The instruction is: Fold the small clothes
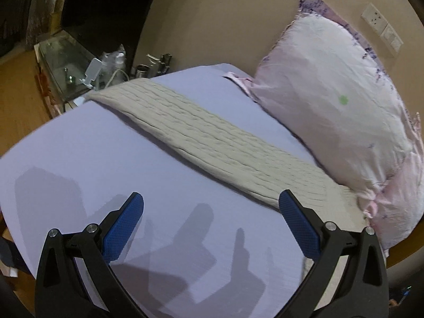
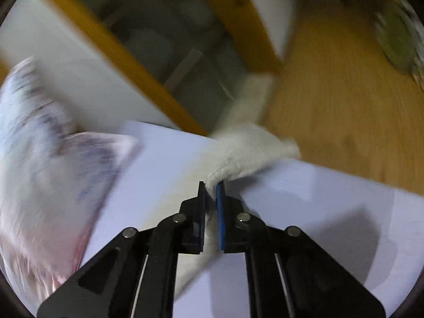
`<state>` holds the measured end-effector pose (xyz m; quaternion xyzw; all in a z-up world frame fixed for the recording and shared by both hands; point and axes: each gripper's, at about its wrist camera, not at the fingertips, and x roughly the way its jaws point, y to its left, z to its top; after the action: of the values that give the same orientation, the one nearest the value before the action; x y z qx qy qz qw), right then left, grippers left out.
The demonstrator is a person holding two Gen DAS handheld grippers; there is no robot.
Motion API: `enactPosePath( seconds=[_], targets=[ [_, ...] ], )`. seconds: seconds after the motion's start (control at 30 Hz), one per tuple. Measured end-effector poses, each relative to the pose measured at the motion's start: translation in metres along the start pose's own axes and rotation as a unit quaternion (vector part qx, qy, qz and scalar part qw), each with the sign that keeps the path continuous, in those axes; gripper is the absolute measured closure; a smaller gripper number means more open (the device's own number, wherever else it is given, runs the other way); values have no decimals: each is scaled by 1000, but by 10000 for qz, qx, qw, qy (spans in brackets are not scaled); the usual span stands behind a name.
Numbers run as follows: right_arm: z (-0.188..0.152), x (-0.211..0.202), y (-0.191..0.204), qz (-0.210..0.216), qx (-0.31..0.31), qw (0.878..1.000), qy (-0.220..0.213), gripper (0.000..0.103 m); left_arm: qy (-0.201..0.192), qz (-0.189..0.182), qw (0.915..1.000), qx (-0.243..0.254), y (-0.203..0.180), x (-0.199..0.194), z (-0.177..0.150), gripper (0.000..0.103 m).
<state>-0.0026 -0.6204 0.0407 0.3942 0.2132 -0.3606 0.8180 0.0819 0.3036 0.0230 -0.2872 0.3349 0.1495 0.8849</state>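
A long beige knitted cloth (image 1: 212, 137) lies stretched across the lilac bed sheet (image 1: 87, 143), from the far left edge toward the near right. My left gripper (image 1: 212, 204) is open and empty, hovering above the sheet just short of the cloth. In the blurred right wrist view, my right gripper (image 2: 211, 185) is shut on an end of the same beige cloth (image 2: 249, 148), which bunches ahead of the fingertips near the bed's edge.
A large white and pink pillow (image 1: 331, 100) leans on the wall at the right; it also shows in the right wrist view (image 2: 53, 159). A glass-topped side table (image 1: 66, 61) with small items stands beyond the bed. Wooden floor (image 2: 344, 92) lies past the bed edge.
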Motion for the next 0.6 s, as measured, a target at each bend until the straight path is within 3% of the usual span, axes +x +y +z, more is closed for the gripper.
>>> enactPosePath(
  seconds=[0.03,0.13,0.23,0.27,0.33,0.4,0.43,0.47,0.5,0.53,0.6],
  targets=[
    [-3,-11,17,94,-299,9994,-121,96,-7,71,10000,44,1,3,5,1],
    [-33,-54,100,896,-1452,9845,-409,96,1,160,9996,226,-1,7,12,1],
    [-90,-96,188,1900,-2531,9478,-389,96,28,52,9998,192,-1,13,19,1],
    [-119,-108,219,2279,-2923,9284,-272,96,50,7,9999,121,0,15,20,1],
    [-182,-122,265,2890,-3565,8883,166,96,41,-171,9998,-128,5,18,23,1],
    [-265,-119,304,3285,-4324,8316,1164,92,-33,-174,9995,-264,8,20,25,1],
    [-286,-116,311,3318,-4495,8166,1446,86,-57,-115,9994,-315,10,22,27,1],
    [-324,-111,319,3371,-4729,7888,2013,82,-55,-75,9993,-353,12,24,29,1],
    [-347,-109,321,3381,-4814,7733,2366,74,-22,-48,9991,-418,14,26,30,1],
    [-358,-108,320,3418,-4783,7680,2541,63,48,-83,9984,-558,18,30,33,1],
    [-359,-111,314,3486,-4651,7729,2545,47,56,-242,9961,-849,27,34,38,1]
  ],
)
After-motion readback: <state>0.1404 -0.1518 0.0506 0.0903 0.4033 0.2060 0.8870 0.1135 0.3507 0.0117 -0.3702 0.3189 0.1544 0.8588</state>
